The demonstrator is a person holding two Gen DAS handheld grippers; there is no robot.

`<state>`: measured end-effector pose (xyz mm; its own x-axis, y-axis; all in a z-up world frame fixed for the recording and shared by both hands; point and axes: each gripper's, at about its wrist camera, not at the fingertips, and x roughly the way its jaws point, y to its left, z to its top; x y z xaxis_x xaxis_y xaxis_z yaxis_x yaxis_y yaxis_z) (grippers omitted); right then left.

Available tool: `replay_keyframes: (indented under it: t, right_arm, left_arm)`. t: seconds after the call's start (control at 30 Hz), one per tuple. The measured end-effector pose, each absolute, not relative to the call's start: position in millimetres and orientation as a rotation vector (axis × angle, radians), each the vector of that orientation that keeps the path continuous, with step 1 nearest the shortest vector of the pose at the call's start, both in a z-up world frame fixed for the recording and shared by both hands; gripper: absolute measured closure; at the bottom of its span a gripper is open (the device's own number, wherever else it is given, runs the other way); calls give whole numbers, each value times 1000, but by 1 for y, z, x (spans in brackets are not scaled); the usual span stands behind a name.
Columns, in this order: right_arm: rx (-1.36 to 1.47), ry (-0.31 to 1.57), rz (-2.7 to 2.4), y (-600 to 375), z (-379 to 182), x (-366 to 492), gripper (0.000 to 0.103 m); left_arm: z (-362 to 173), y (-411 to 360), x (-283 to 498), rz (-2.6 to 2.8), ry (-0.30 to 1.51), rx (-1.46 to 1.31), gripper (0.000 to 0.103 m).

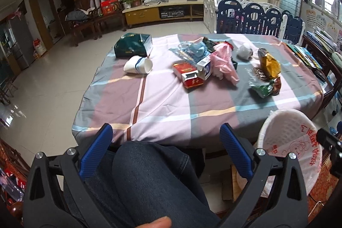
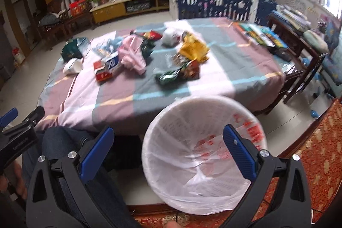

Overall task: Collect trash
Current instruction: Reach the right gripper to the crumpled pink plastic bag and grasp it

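Both tongs stood spread and empty: my left tongs (image 1: 165,150) hung low over my knee (image 1: 149,181), short of the worktop (image 1: 162,108), and my right tongs (image 2: 168,149) hung above the bin (image 2: 154,155), whose white liner looked empty as far as I could see. The trash lay well ahead on the cloth: a cup (image 1: 139,65) on its side just beside a green bag (image 1: 132,45) at the left, a red box (image 1: 189,75) touching a blue-white carton (image 1: 206,66) and a pink bag (image 1: 224,61) in the middle, and a yellow wrapper (image 1: 270,65) with a green packet (image 1: 261,89) nearer the bin. I judged nothing was collected yet, so the first pick was the step in hand. The green packet seemed the sensible start for the right side, being nearest the bin. Thin film would probably slip, so I would have pinched a crumpled fold rather than a flat edge, lifted clear of the cloth so it did not drag, and let go only once well inside the rim.
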<state>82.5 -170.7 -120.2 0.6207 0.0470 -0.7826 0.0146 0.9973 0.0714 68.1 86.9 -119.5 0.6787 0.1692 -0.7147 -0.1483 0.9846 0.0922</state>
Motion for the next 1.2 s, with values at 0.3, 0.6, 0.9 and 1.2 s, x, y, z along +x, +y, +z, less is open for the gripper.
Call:
replay_keyframes:
  t: [0.3, 0.6, 0.9, 1.2]
  right_arm:
    - [30, 924, 43, -144, -146, 116, 5]
    - [28, 929, -44, -146, -163, 180, 7]
    - [161, 1008, 55, -136, -205, 232, 40]
    - [220, 994, 146, -101, -212, 344, 38]
  left_arm:
    - [-165, 99, 116, 57, 893, -87, 23]
    - [-202, 117, 195, 69, 894, -224, 27]
    - [-237, 176, 204, 217, 876, -555, 17]
    - [-233, 168, 202, 213, 851, -494, 16]
